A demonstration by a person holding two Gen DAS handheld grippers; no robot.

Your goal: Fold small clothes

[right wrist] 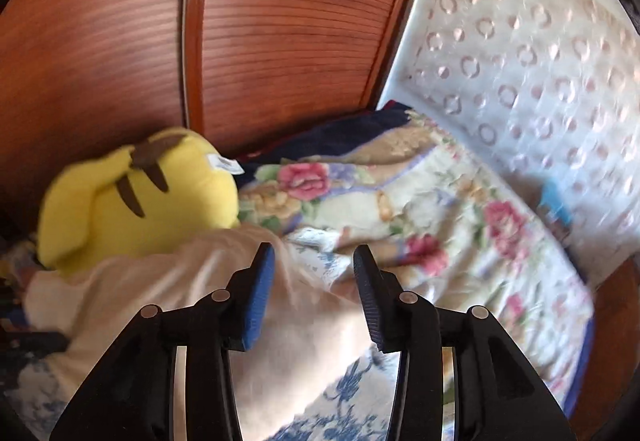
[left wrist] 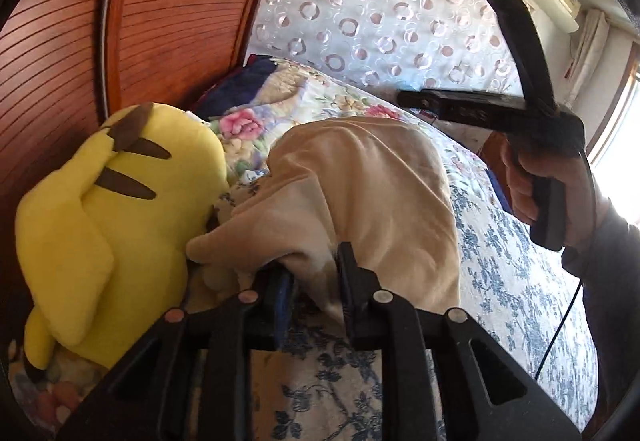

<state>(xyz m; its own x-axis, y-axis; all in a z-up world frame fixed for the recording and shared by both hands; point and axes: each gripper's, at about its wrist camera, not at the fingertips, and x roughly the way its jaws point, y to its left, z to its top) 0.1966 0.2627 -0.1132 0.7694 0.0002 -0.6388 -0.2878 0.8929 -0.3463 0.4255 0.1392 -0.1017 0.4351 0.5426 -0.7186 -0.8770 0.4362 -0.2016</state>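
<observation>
A cream garment (left wrist: 360,193) lies bunched on the blue-flowered bedsheet (left wrist: 512,281). My left gripper (left wrist: 316,273) is shut on its near edge, cloth pinched between the fingers. In the right wrist view the same garment (right wrist: 200,281) spreads below and left of my right gripper (right wrist: 314,281), which is open and empty just above it. The right gripper also shows in the left wrist view (left wrist: 520,105), held in a hand above the bed's right side.
A yellow plush toy (left wrist: 104,209) lies at the garment's left, against a wooden wardrobe (left wrist: 60,41). A floral quilt (right wrist: 420,209) is piled behind. A patterned curtain (left wrist: 380,1) hangs at the back. A window (left wrist: 624,129) is at the right.
</observation>
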